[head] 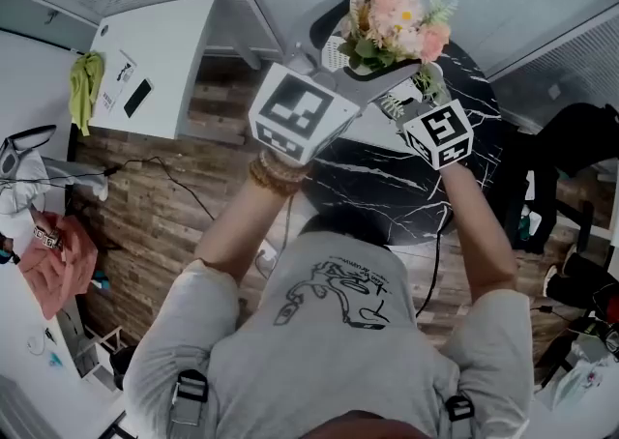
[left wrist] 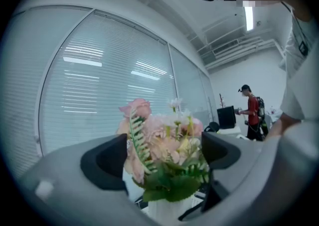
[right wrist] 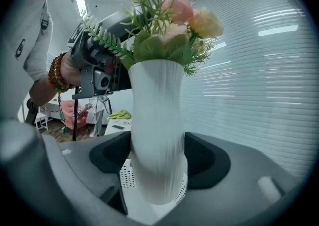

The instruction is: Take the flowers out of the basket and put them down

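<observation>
flowers pinched by left gripper, white vase clamped in right gripper.

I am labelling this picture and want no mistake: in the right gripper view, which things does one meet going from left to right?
Bead bracelet → green cloth → white vase → window blinds. The flowers stand above the vase, so they are left out.
</observation>
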